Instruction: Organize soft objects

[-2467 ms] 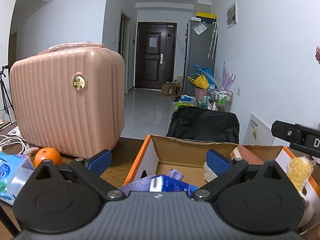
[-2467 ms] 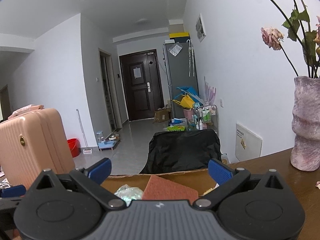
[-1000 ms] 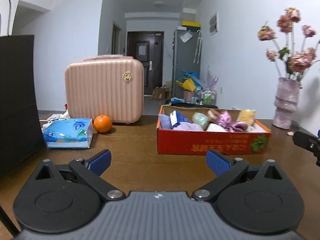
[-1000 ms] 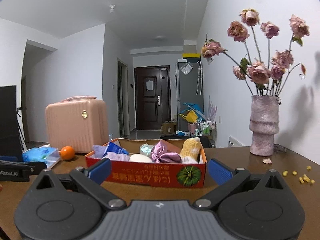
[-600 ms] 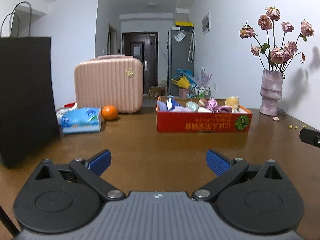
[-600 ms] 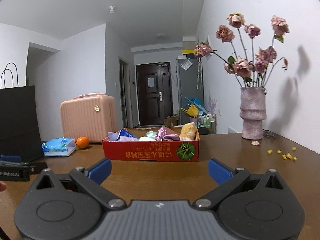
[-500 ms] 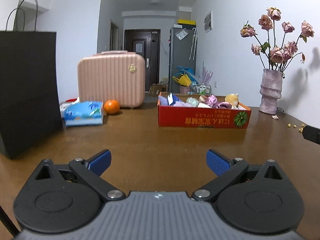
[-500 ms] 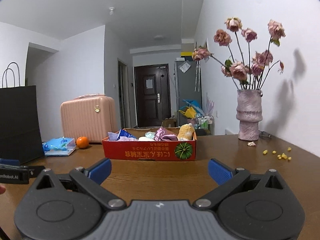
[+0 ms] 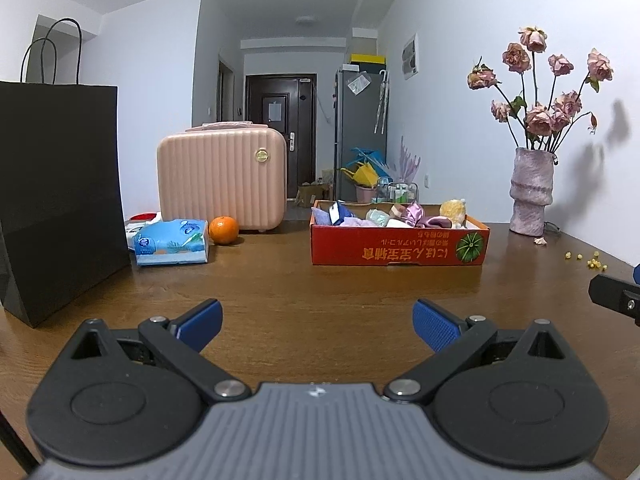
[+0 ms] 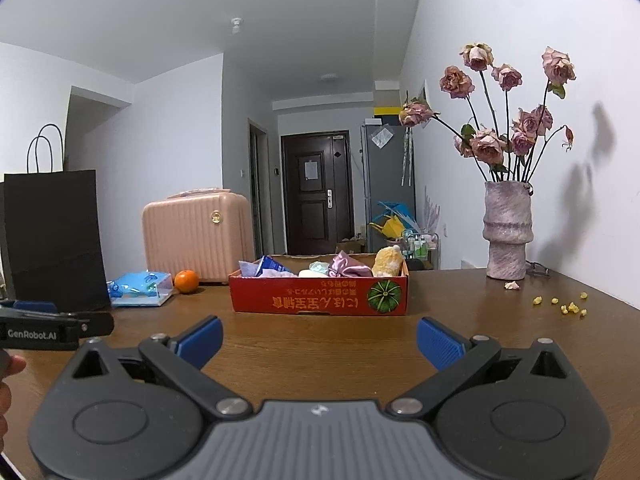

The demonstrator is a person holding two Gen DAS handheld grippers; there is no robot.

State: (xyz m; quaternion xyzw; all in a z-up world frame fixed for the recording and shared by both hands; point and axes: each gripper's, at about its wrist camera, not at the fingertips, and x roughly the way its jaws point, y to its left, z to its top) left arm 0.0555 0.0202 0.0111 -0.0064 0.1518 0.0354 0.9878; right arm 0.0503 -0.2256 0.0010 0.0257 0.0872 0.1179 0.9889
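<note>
A red cardboard box sits on the brown table, well ahead of both grippers. It holds several soft things: lilac cloths, a blue packet, a pale green bundle, a shiny pink cloth and a yellow plush. My left gripper is open and empty, low over the table. My right gripper is open and empty, to the right of the left one.
A black paper bag stands at the left. A blue tissue pack, an orange and a pink case sit behind it. A vase of dried roses and yellow crumbs are at the right.
Both grippers have pulled back from over the box to well short of it, staying open and empty. The box and its contents have not moved.
</note>
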